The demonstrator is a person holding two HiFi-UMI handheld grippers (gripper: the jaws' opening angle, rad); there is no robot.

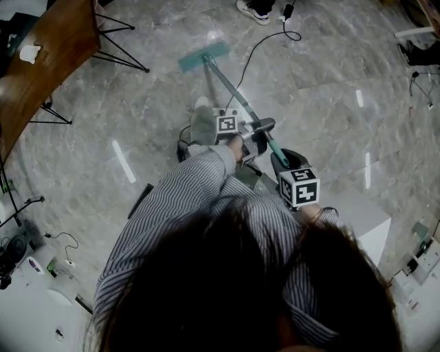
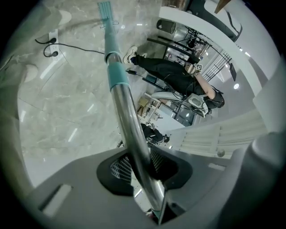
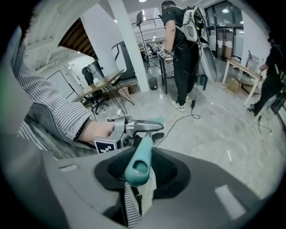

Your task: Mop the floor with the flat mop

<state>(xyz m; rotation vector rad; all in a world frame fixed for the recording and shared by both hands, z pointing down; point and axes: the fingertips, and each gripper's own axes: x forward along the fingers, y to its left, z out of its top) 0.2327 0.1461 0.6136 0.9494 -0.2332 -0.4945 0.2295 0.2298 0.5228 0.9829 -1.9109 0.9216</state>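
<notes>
The flat mop's teal head (image 1: 204, 56) lies on the grey marble floor ahead of me, its metal pole (image 1: 230, 89) slanting back to my hands. My left gripper (image 1: 253, 130) is shut on the silver pole (image 2: 129, 120), which runs up past a teal collar (image 2: 117, 75) to the head (image 2: 105, 9). My right gripper (image 1: 283, 162) is shut on the teal handle end (image 3: 138, 162), just behind the left gripper (image 3: 134, 127). The jaws press the pole from both sides in each gripper view.
A wooden table (image 1: 41, 48) on black legs stands at the left. A black cable (image 1: 265, 41) trails across the floor to a person's shoes (image 1: 256, 9). That person in black (image 3: 181, 49) stands ahead. Boxes and cables (image 1: 27, 261) lie at lower left.
</notes>
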